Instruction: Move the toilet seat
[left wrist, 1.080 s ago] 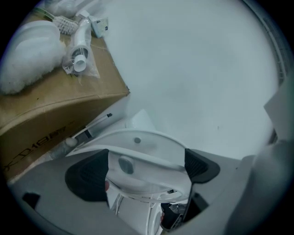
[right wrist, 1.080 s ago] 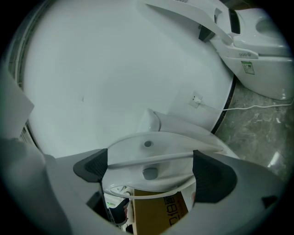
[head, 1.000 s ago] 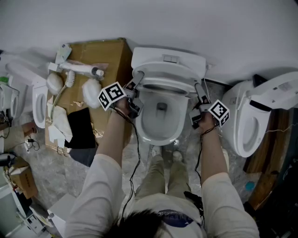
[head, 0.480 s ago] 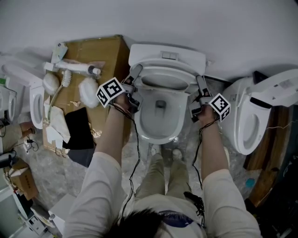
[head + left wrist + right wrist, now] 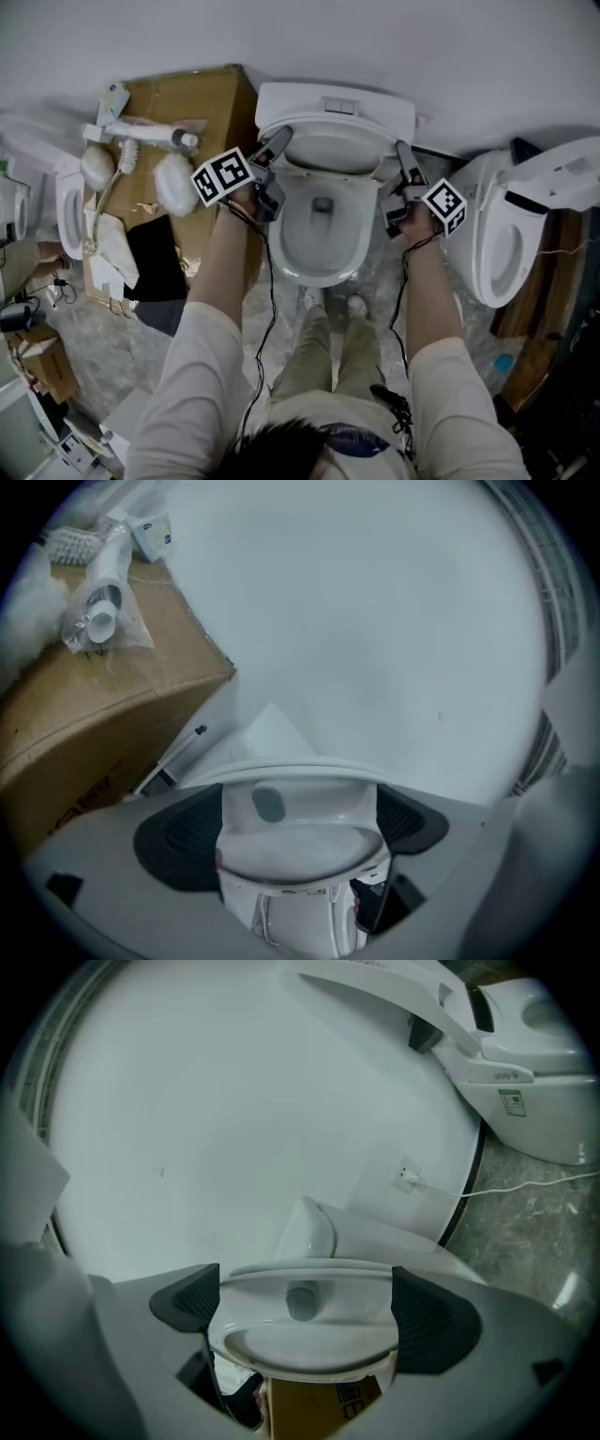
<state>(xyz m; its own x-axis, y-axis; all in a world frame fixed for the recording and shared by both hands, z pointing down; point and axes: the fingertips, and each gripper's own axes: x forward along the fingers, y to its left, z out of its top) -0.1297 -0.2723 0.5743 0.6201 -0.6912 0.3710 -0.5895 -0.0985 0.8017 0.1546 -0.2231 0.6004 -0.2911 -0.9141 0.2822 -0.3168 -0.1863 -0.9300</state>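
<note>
As seen from the head view: white toilet bowl [image 5: 322, 272] standing before the cistern [image 5: 336, 105]; toilet seat [image 5: 337, 172] tilted up off the rim, left gripper [image 5: 279, 139] at its left edge, right gripper [image 5: 401, 150] at its right edge. Cardboard box [image 5: 202, 103] beside the cistern, bearing toilet brushes [image 5: 141, 139].

Left gripper view: jaws closed on the seat, both pads [image 5: 183, 841] touching it; grey bumper [image 5: 269, 805] on its underside.

Right gripper view: jaws likewise clamped across the seat, pads [image 5: 433, 1321] against it; neighbouring toilet [image 5: 525, 1054] at top right.
</note>
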